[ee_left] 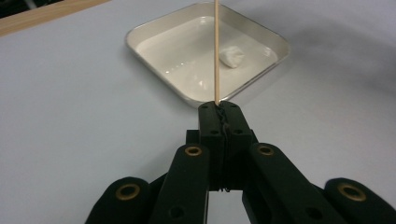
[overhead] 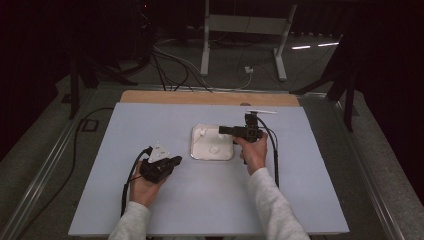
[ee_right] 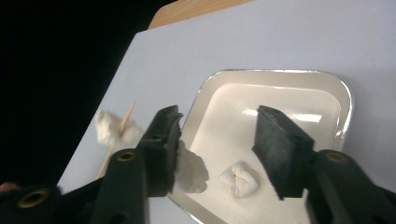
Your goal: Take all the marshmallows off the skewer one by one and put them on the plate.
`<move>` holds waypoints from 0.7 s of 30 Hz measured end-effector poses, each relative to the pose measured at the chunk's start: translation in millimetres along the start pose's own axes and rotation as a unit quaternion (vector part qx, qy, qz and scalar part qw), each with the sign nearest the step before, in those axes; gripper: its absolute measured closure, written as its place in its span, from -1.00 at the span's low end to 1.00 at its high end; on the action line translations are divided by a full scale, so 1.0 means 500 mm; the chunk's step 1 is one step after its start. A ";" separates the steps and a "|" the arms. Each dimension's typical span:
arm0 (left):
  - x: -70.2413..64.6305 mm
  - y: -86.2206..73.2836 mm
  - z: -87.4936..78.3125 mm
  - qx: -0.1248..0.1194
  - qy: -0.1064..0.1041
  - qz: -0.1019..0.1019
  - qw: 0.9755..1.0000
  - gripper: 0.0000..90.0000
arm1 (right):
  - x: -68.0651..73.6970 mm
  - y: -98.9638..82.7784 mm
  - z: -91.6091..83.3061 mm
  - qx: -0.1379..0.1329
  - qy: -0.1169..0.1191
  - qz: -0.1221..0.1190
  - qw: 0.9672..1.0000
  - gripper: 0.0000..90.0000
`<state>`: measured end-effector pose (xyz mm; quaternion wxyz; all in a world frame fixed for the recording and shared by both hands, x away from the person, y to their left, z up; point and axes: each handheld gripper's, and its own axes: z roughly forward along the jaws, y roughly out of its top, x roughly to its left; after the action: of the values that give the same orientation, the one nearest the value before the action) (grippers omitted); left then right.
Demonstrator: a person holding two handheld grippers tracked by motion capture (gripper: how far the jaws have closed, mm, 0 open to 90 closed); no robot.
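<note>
White marshmallow [ee_right: 239,181] in the tray [ee_right: 344,95] may roll as the open right gripper [ee_right: 218,140] grabs it, and the skewer [ee_left: 216,51] clamped in the left gripper [ee_left: 219,109] could snap.

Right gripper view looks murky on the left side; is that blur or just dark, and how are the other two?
Right gripper view: left side is unlit black beyond the table; white lump on the stick is soft. Left gripper view: evenly lit, tray glares, skewer sharp. High view: dim, dark surroundings, floor glare streaks.
</note>
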<state>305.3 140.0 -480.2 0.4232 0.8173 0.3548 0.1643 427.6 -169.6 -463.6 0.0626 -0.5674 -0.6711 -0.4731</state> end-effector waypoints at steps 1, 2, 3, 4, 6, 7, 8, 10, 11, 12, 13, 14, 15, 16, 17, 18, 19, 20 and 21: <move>-0.004 0.002 0.001 0.000 -0.005 0.003 1.000 1.00 | -0.001 -0.003 0.006 0.002 -0.006 0.004 1.000 0.05; -0.008 0.004 0.002 -0.002 -0.013 0.004 1.000 1.00 | -0.002 -0.006 0.009 0.001 -0.007 0.007 1.000 0.04; -0.013 0.005 0.004 -0.003 -0.020 0.008 1.000 1.00 | -0.002 -0.008 0.013 0.002 -0.006 0.011 1.000 0.02; -0.018 0.007 0.007 -0.001 -0.024 0.012 1.000 1.00 | -0.002 -0.010 0.017 0.001 -0.009 0.013 1.000 0.00; -0.026 0.008 0.015 0.011 -0.025 0.022 0.999 1.00 | -0.001 -0.013 0.022 0.001 -0.002 0.020 1.000 -0.01; -0.029 0.008 0.021 0.020 -0.022 0.026 0.999 1.00 | -0.001 -0.014 0.024 0.002 0.009 0.028 1.000 0.00; -0.031 0.007 0.025 0.025 -0.021 0.028 0.999 1.00 | 0.000 -0.016 0.026 0.001 0.022 0.037 0.999 0.00; -0.032 0.005 0.033 0.039 -0.019 0.034 0.998 1.00 | 0.001 -0.017 0.027 0.001 0.027 0.037 0.999 -0.01; -0.034 0.004 0.036 0.044 -0.017 0.037 0.998 1.00 | 0.003 -0.018 0.027 0.002 0.027 0.037 0.999 -0.01; -0.034 0.004 0.037 0.048 -0.017 0.039 0.998 1.00 | 0.004 -0.018 0.027 0.000 0.027 0.038 0.999 -0.01; -0.035 0.004 0.037 0.049 -0.017 0.040 0.998 1.00 | 0.003 -0.018 0.026 -0.004 0.028 0.042 0.999 -0.01; -0.036 0.003 0.037 0.052 -0.017 0.042 0.998 1.00 | 0.000 -0.018 0.024 -0.009 0.030 0.049 0.998 -0.01; -0.036 0.003 0.037 0.053 -0.017 0.043 0.998 1.00 | -0.003 -0.017 0.023 -0.013 0.032 0.059 0.998 -0.01; -0.036 0.002 0.037 0.056 -0.015 0.044 0.997 1.00 | -0.006 -0.015 0.021 -0.015 0.033 0.063 0.997 0.00; -0.034 0.002 0.038 0.058 -0.011 0.041 0.997 1.00 | -0.008 -0.014 0.020 -0.016 0.036 0.064 0.997 0.00; -0.032 0.001 0.038 0.058 -0.010 0.038 0.998 1.00 | -0.009 -0.014 0.020 -0.014 0.040 0.065 0.997 0.00; -0.031 0.000 0.038 0.060 -0.008 0.034 0.998 1.00 | -0.009 -0.014 0.018 -0.012 0.039 0.063 0.997 0.00; -0.029 0.000 0.039 0.061 -0.005 0.031 0.998 1.00 | -0.009 -0.014 0.018 -0.010 0.038 0.062 0.997 0.01; -0.027 -0.001 0.039 0.063 -0.006 0.030 0.998 1.00 | -0.009 -0.015 0.017 -0.009 0.041 0.060 0.997 0.01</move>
<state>306.6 119.1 -491.4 0.3675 0.8537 0.3374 0.1495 426.9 -166.0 -475.6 0.1133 -0.5878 -0.6284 -0.4968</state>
